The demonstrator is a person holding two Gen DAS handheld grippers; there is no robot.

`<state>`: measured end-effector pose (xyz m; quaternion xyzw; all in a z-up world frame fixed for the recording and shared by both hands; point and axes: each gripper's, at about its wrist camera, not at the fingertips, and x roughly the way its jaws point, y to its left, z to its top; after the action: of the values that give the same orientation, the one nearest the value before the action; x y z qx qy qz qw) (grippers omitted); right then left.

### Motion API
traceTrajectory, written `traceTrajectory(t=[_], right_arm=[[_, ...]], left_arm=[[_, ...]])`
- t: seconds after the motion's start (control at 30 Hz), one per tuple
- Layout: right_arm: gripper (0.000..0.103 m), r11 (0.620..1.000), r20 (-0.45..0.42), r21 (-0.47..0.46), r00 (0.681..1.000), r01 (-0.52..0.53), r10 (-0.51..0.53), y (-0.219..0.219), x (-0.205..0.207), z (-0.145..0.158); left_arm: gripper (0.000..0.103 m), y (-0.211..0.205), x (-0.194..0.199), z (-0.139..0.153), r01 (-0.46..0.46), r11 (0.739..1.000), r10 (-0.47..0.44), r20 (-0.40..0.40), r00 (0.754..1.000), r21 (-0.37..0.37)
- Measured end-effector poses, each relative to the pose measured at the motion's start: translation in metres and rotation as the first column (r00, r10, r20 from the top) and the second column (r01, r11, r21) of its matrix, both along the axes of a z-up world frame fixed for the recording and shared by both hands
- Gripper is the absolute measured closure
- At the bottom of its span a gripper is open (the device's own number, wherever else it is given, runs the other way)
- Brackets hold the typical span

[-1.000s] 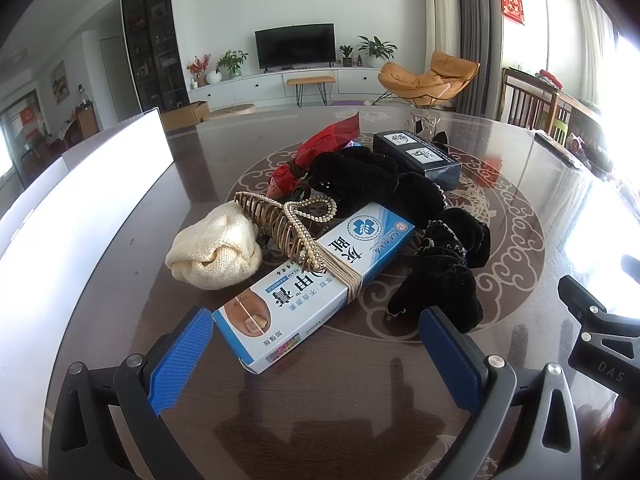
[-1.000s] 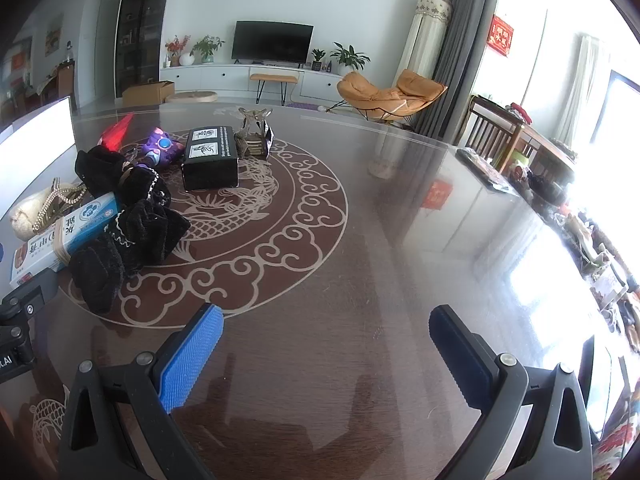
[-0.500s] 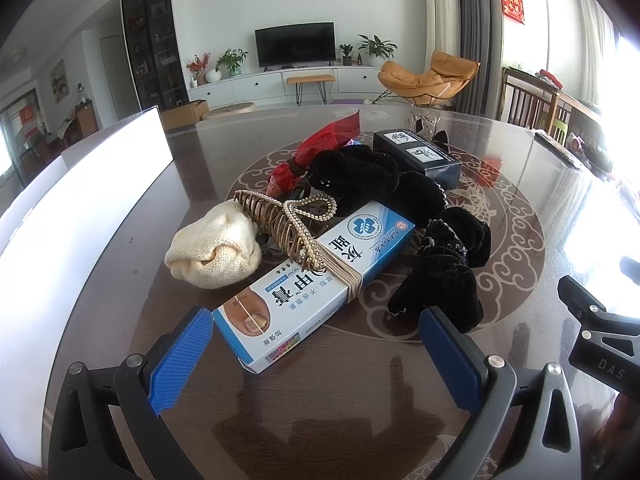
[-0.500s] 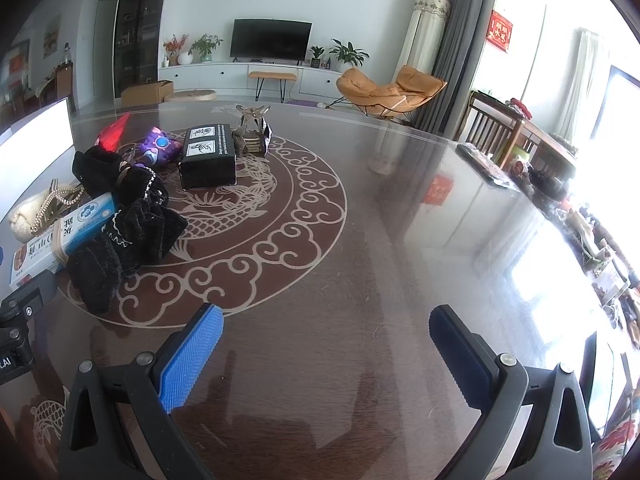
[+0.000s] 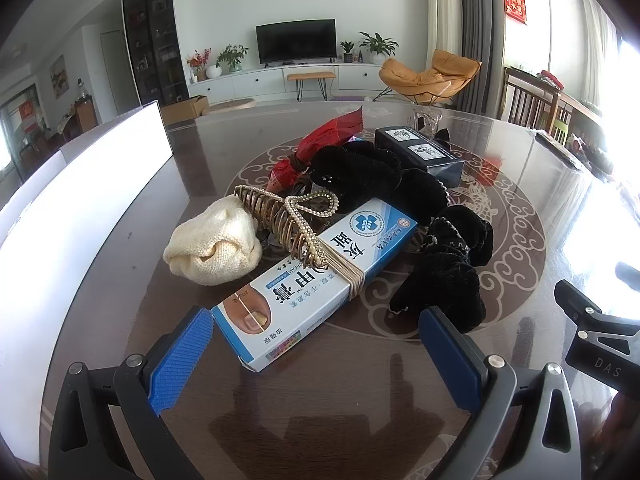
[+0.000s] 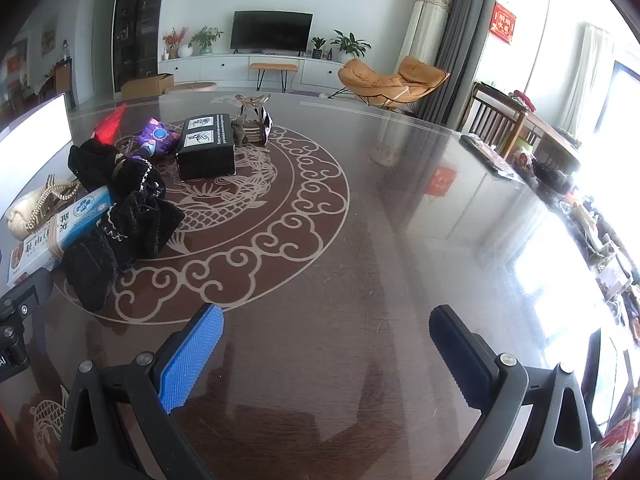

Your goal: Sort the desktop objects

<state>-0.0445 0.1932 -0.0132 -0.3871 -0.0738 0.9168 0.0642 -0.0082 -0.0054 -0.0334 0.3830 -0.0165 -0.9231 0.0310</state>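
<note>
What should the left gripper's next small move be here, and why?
Probably ease the left gripper forward and shut on the blue-and-white cream box. Its jaws are open, the box's near end already lies between them, and the box sits at the front of the pile. A gold hair clip rests across it, so it may slide off. The right gripper is open over bare table.

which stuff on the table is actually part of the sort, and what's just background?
To sort: ointment box, gold hair clip, cream knit cloth, black scrunchies, red packet, black box, purple toy.

Background: TV, orange chair, white panel.
</note>
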Motion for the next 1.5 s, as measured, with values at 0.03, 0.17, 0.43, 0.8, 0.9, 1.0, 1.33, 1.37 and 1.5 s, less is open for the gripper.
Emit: traceTrajectory(t=[0.03,0.17,0.43,0.8,0.9,1.0,1.33,1.37,1.5], right_arm=[[0.0,1.0,0.003,-0.002,1.0,0.002,-0.002,0.0,-0.001,0.0],[0.0,1.0,0.016,-0.013,1.0,0.009,-0.009,0.003,-0.003,-0.002],[0.0,1.0,0.026,-0.017,0.999,0.021,-0.021,0.005,-0.004,-0.003],[0.0,1.0,0.029,-0.013,0.999,0.023,-0.022,0.004,-0.004,-0.004],[0.0,1.0,0.029,-0.014,0.999,0.023,-0.022,0.004,-0.004,-0.004],[0.0,1.0,0.029,-0.014,0.999,0.022,-0.022,0.004,-0.004,-0.004],[0.0,1.0,0.035,-0.017,0.999,0.022,-0.022,0.005,-0.005,-0.006],[0.0,1.0,0.036,-0.017,0.999,0.023,-0.022,0.006,-0.005,-0.006],[0.0,0.999,0.045,-0.024,0.999,0.024,-0.023,0.008,-0.006,-0.007]], left_arm=[[0.0,0.001,0.001,-0.001,0.002,1.0,-0.003,0.005,1.0,0.002],[0.0,-0.002,0.001,0.0,0.003,1.0,-0.003,0.005,1.0,0.004],[0.0,-0.002,0.001,0.002,-0.001,1.0,0.001,0.006,1.0,0.016],[0.0,-0.009,-0.002,0.003,-0.004,1.0,0.004,0.007,1.0,0.026],[0.0,-0.01,-0.003,0.003,-0.004,1.0,0.004,0.007,1.0,0.026],[0.0,-0.01,-0.003,0.003,-0.004,1.0,0.004,0.007,1.0,0.026],[0.0,-0.011,-0.003,0.002,-0.004,1.0,0.004,0.008,1.0,0.025],[0.0,-0.011,-0.003,0.002,-0.005,1.0,0.004,0.01,1.0,0.024],[0.0,-0.01,-0.005,0.0,-0.002,1.0,0.002,0.024,1.0,0.015]])
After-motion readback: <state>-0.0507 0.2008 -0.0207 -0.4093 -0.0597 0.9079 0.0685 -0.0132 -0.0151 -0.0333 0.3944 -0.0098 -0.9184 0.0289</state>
